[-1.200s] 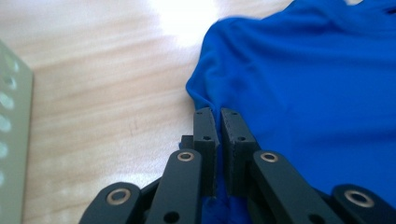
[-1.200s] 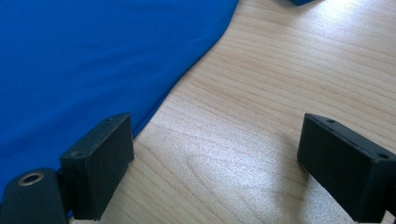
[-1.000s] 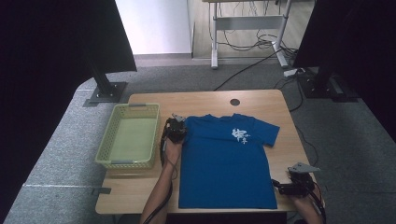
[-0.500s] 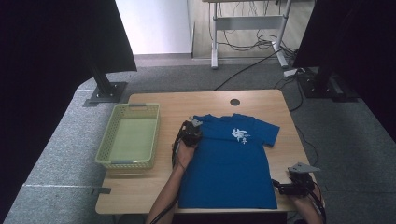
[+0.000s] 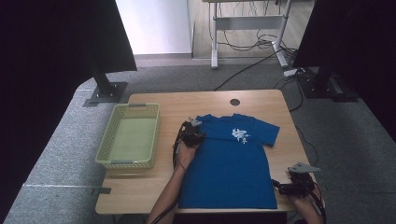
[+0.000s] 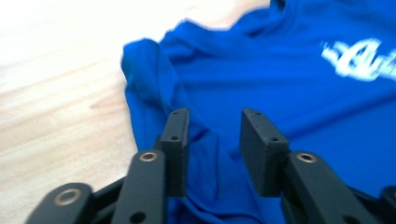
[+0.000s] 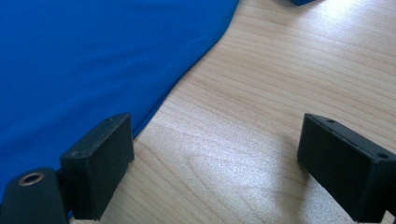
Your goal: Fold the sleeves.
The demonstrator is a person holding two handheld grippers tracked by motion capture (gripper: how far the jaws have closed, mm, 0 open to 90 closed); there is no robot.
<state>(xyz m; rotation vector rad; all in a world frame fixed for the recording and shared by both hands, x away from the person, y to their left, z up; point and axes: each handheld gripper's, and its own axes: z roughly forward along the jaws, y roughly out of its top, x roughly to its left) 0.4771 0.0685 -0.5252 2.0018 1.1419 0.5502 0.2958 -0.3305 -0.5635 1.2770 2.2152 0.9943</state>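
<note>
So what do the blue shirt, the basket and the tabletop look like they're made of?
Blue T-shirt: soft knit fabric, probably cotton, matte; it wrinkles and folds at the sleeve, with a white print on the chest.
Basket: likely moulded plastic, pale yellow-green, with perforated lattice walls.
Table: light wood or wood-look laminate, smooth with a slight sheen; grain lines show.

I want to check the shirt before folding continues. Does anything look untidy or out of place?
Yes. The blue shirt lies flat except its one sleeve, folded inward and bunched beside the left claw. The other sleeve is still spread out, so the shirt looks uneven.
</note>
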